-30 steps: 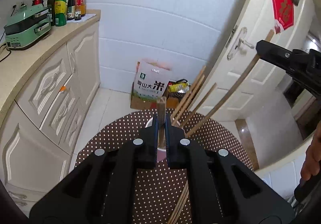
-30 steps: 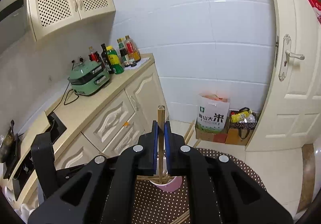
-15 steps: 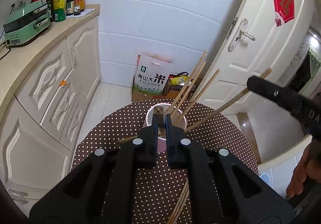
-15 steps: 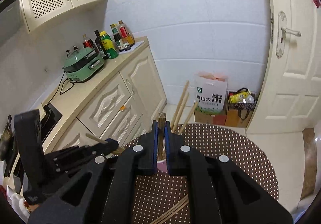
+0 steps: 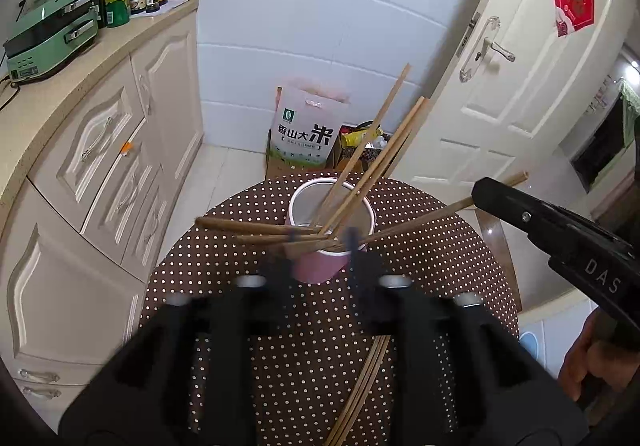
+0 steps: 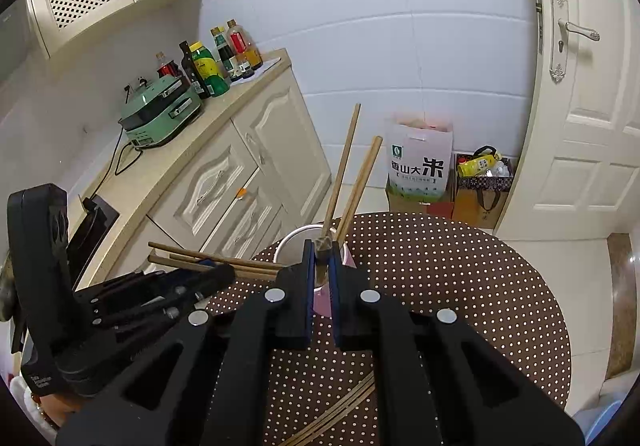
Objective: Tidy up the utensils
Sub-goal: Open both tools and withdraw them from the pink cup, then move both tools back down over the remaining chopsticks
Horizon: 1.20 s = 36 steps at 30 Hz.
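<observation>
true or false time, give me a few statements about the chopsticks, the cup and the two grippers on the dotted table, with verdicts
1. The pink cup stands upright on the brown dotted tablecloth. True.
2. The cup is empty. False: several chopsticks lean in it.
3. The right gripper is shut on a chopstick. True.
4. The left gripper is clamped tight on a chopstick. False: its fingers are spreading apart, blurred, with chopsticks lying across the cup rim between them.
5. No chopsticks remain on the table. False: a bundle lies flat near the front edge.
</observation>
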Each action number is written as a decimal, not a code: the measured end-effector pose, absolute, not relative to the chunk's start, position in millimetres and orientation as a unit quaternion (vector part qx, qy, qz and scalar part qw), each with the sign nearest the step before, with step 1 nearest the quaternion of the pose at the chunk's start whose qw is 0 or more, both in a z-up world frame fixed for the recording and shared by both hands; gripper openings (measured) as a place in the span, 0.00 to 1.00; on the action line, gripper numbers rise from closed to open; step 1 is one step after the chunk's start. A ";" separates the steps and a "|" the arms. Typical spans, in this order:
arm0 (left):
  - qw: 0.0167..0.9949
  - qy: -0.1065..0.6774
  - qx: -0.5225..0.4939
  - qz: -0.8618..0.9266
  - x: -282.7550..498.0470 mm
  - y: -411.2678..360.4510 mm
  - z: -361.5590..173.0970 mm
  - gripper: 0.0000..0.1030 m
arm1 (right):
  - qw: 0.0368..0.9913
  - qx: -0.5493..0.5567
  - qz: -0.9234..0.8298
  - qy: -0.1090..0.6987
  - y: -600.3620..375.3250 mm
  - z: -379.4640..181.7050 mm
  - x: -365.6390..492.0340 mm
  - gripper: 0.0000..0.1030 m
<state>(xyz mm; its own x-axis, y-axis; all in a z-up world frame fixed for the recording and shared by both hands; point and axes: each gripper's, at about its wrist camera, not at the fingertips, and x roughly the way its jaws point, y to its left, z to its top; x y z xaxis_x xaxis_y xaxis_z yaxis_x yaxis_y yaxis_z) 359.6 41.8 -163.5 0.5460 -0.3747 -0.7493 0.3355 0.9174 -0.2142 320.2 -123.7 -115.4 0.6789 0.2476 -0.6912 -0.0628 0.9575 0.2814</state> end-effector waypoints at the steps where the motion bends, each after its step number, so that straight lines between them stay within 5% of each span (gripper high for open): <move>1: 0.881 0.426 -0.026 -0.203 357.9 42.5 -161.9 0.54 | 0.908 0.118 0.086 0.393 -124.0 -115.6 320.7 0.05; 8: 0.882 0.426 -0.025 -0.201 354.2 42.9 -160.0 0.54 | 0.903 0.131 0.087 0.399 -126.6 -116.4 319.8 0.09; 13: 0.887 0.422 -0.029 -0.187 348.0 49.4 -160.5 0.59 | 0.905 0.140 0.078 0.394 -132.7 -112.7 312.5 0.31; 17: 0.893 0.416 -0.032 -0.169 339.1 56.9 -164.1 0.61 | 0.909 0.141 0.070 0.386 -138.3 -110.5 303.3 0.37; 36: 0.848 0.495 0.037 -0.184 299.5 20.2 -255.3 0.64 | 0.868 0.182 -0.009 0.462 -184.4 -188.4 261.2 0.40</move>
